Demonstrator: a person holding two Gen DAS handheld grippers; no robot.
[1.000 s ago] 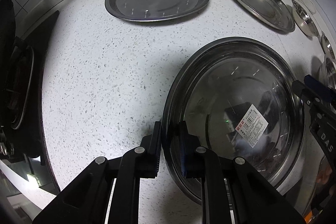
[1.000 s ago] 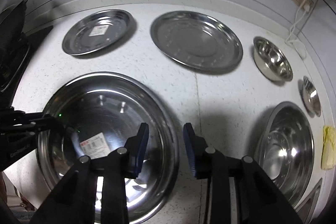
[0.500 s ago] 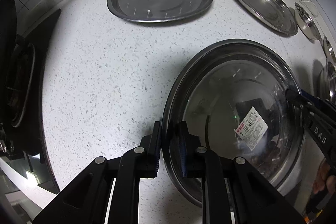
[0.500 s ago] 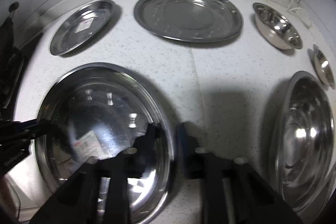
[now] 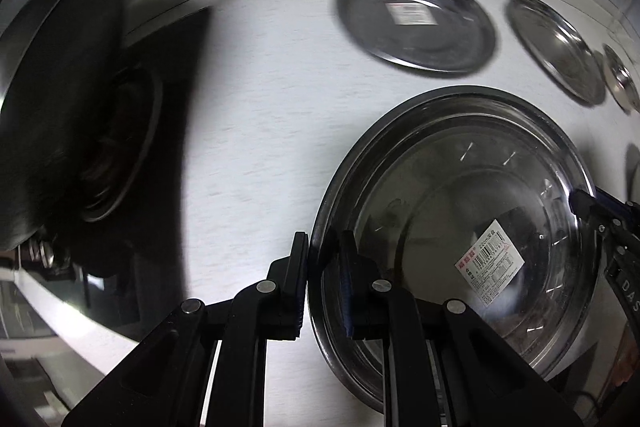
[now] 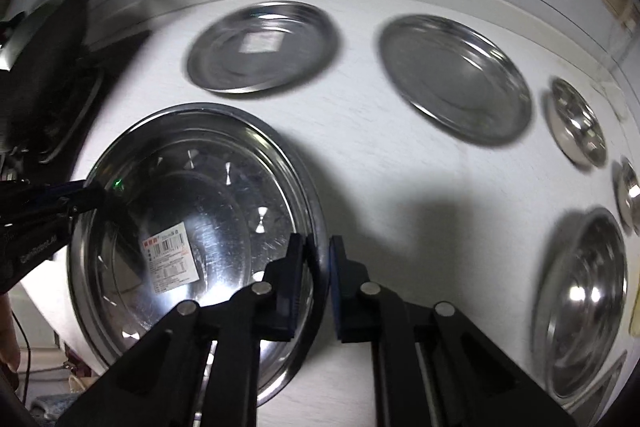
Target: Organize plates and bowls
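Your big steel basin [image 6: 192,227] fills the lower left of the right wrist view, and both claws now pinch its rim: the right gripper [image 6: 318,259], open beside it a second ago, has closed on the near edge, while the left gripper [image 5: 324,267] keeps its hold on the opposite rim. The blurred counter [image 6: 360,155] suggests you're lifting it; the labelled plate [image 6: 262,47] and plain plate [image 6: 456,75] wait along the upper frame

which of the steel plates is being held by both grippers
The big labelled plate nearest the cameras: the left gripper and right gripper pinch its opposite rims. The others lie untouched behind.
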